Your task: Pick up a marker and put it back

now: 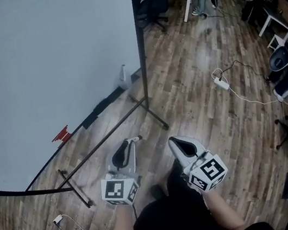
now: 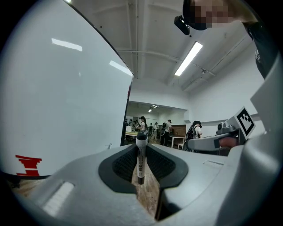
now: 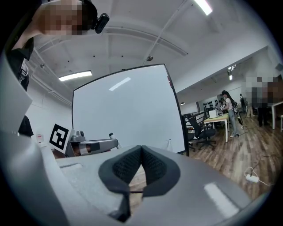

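Marker pinched in my left gripper (image 1: 126, 152); right gripper (image 3: 140, 152) pressed together on nothing.
Nearest, the marker (image 2: 141, 159) stands upright between the pads: probably light, stiff, slick plastic, so a mid-barrel hold suits it. Beyond stands the whiteboard (image 1: 41, 63).

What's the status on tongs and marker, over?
Left tongs shut on marker, held upright. Right tongs shut, empty. Whiteboard close on the left, nothing seen in between.
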The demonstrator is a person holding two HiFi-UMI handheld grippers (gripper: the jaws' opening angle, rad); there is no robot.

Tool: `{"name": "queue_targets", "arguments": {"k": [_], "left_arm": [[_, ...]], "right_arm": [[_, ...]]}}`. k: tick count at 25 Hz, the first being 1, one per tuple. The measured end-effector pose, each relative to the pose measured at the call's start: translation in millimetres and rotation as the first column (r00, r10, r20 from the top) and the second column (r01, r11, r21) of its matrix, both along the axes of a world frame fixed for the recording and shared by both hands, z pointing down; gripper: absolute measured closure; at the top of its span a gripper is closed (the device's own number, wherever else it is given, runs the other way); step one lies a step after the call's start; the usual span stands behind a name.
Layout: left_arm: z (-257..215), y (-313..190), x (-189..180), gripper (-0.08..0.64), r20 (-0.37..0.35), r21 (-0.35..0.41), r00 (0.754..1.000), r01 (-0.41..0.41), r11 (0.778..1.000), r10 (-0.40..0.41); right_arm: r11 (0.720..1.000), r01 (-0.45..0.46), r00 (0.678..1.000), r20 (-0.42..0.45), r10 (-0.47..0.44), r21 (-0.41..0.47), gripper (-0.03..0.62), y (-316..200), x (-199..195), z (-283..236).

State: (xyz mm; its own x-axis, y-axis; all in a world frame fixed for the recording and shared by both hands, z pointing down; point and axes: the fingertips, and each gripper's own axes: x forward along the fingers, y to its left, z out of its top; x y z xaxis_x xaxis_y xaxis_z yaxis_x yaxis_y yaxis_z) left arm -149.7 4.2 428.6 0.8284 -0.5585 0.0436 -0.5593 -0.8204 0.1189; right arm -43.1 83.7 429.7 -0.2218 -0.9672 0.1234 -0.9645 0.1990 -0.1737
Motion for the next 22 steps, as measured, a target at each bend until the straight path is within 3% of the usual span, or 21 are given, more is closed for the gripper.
{"name": "queue_targets", "arguments": {"k": [9, 22], "left_arm": [[0, -20, 27, 0.485, 0.016, 0.001, 1.0, 0.024, 1.0, -0.024], [-13, -111, 117, 0.485, 0.061, 0.051, 0.991, 0.118, 0.992, -0.121]], "right_arm": [[1.0, 0.026, 1.0, 0.005, -0.026, -0.007, 0.589, -15, 24, -3], [0.994, 0.105, 0.994, 0.012, -0.106, 0.016, 0.589, -100, 116, -10]]}}
